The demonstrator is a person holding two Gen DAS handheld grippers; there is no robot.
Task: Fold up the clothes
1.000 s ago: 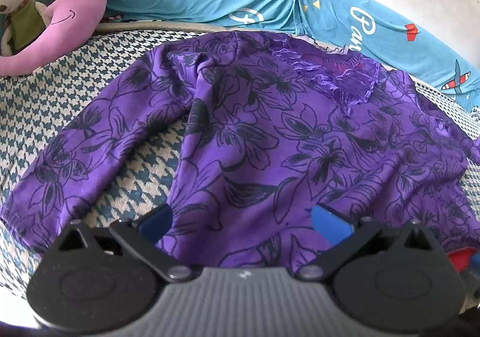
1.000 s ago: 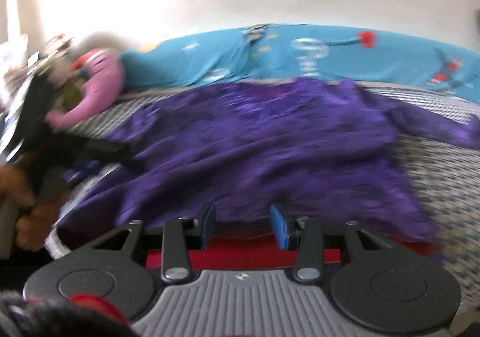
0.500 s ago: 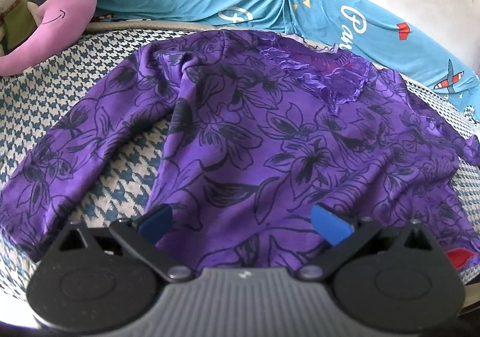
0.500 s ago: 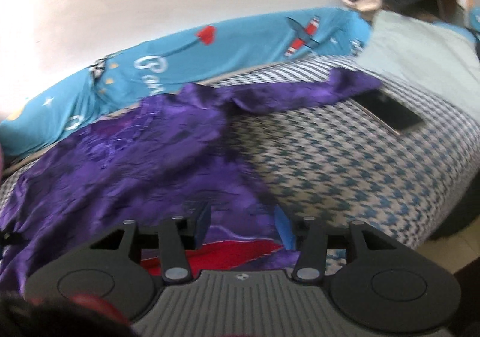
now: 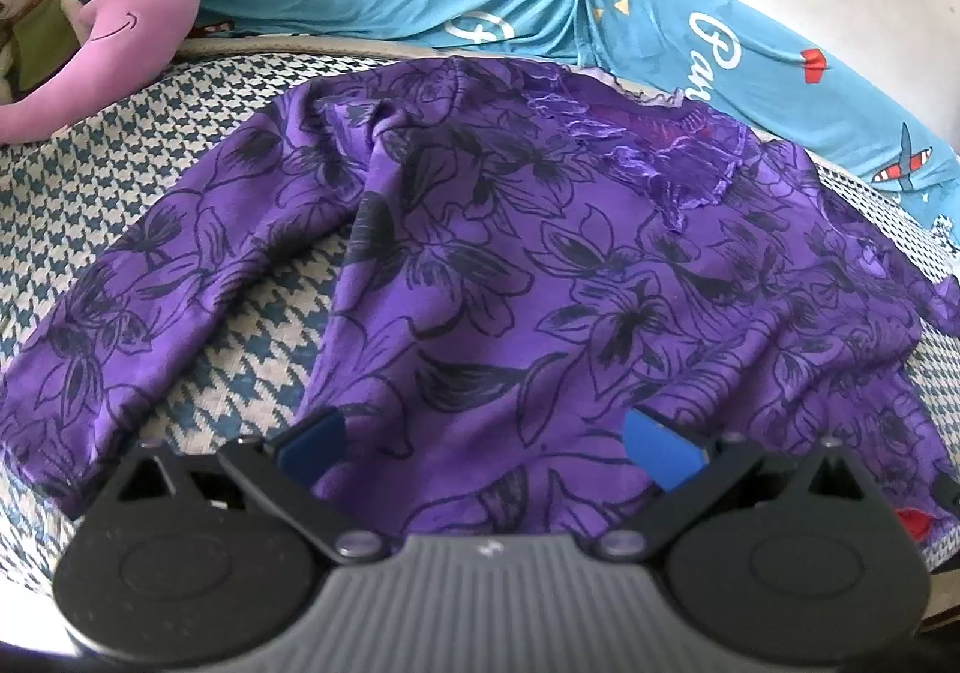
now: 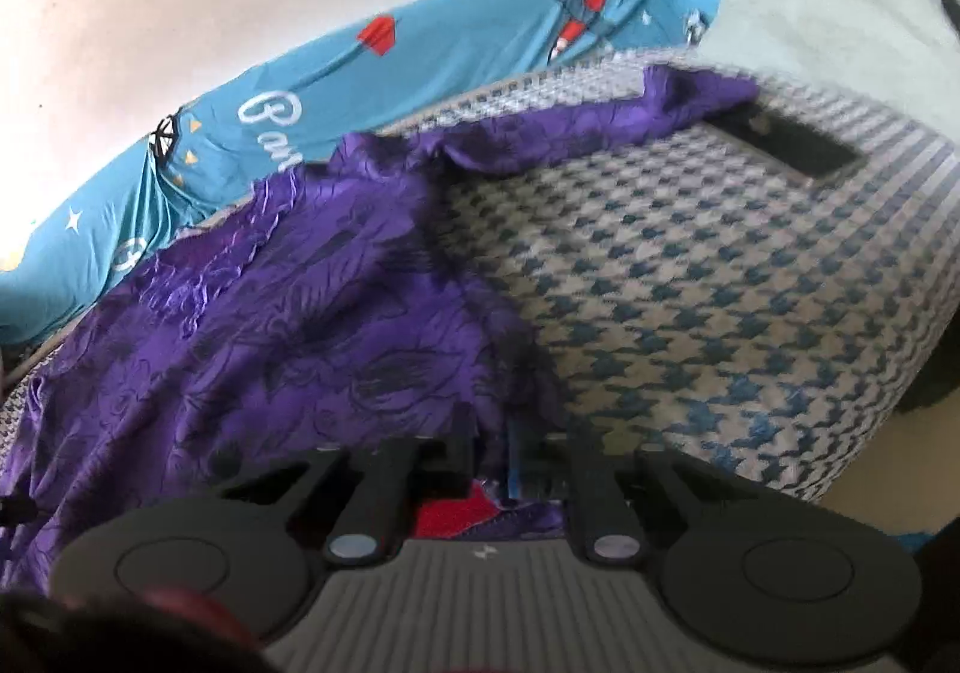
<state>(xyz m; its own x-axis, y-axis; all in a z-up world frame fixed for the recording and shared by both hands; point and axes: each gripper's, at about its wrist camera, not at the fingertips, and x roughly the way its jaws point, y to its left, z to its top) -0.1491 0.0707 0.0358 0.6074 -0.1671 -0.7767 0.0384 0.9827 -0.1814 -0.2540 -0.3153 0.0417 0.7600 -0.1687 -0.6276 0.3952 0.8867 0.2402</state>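
Purple floral top (image 5: 600, 277) spread flat on houndstooth bed cover (image 6: 720, 283), L gripper (image 5: 483, 439) jaws wide apart over hem, touching nothing, R gripper (image 6: 492, 457) pinched on top's bottom corner by red lining, dark phone (image 6: 792, 142) beside far sleeve, pink plush (image 5: 120, 31) at bed's back-left corner.

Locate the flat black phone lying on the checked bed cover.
In the right wrist view, the flat black phone lies upper right on the houndstooth bed cover, just right of the purple floral blouse's outstretched sleeve.
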